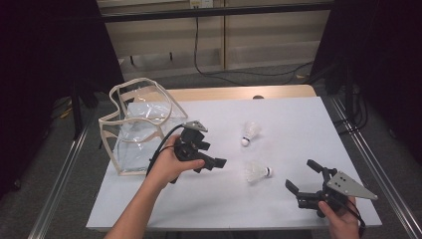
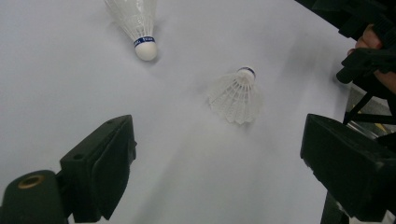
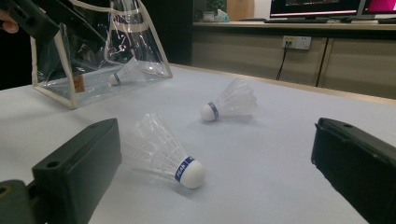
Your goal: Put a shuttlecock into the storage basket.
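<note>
Right gripper (image 1: 298, 180), jaws wide apart and holding nothing, should approach the near shuttlecock (image 3: 164, 151) lying sideways on the table (image 1: 298, 119) and close gently on its cork, not on the feathers.

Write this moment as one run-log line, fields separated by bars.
left hand-held gripper open, empty | right hand-held gripper open, empty | two shuttlecocks on table | one in clear bag

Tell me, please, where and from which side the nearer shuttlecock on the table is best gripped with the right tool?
Probably at the feather skirt just behind the white cork of the nearer shuttlecock. It lies on its side, cork toward the right tool, whose jaws stand open on either side of it in the right gripper view. Coming in low from that side and closing lightly across the narrow waist should avoid crushing the flared feathers.
</note>
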`<state>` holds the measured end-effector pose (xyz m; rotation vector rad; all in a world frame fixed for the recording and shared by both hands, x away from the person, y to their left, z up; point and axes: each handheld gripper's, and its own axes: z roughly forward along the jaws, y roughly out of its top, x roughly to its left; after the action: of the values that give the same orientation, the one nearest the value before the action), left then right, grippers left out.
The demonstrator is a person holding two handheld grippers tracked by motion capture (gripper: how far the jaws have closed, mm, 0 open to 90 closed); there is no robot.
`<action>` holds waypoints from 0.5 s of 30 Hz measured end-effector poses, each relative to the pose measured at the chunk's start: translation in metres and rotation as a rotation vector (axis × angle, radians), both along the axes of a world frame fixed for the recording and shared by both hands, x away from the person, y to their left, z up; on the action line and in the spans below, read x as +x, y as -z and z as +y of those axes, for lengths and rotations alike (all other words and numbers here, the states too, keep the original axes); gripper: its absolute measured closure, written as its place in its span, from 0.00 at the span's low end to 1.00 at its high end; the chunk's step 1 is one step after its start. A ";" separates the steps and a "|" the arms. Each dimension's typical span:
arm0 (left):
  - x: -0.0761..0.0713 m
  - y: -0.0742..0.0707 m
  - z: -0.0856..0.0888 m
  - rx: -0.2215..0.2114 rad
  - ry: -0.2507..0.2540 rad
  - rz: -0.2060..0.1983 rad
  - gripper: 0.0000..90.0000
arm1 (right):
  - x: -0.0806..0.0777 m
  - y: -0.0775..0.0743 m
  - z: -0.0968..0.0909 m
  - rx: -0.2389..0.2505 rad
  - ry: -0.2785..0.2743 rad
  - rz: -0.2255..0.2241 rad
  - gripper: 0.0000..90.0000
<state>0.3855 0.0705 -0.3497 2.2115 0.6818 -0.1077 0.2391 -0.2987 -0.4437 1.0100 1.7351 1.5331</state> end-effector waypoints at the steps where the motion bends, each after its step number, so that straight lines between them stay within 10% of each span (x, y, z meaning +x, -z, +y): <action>1: 0.000 0.001 -0.001 -0.006 0.001 0.004 0.12 | 0.000 0.000 0.000 0.000 0.000 0.000 0.02; 15: -0.004 0.010 -0.008 0.020 0.020 -0.005 0.11 | 0.000 0.000 0.000 -0.001 0.000 0.001 0.02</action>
<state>0.3811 0.0630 -0.3595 2.2375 0.6604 -0.1063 0.2391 -0.2987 -0.4437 1.0101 1.7361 1.5324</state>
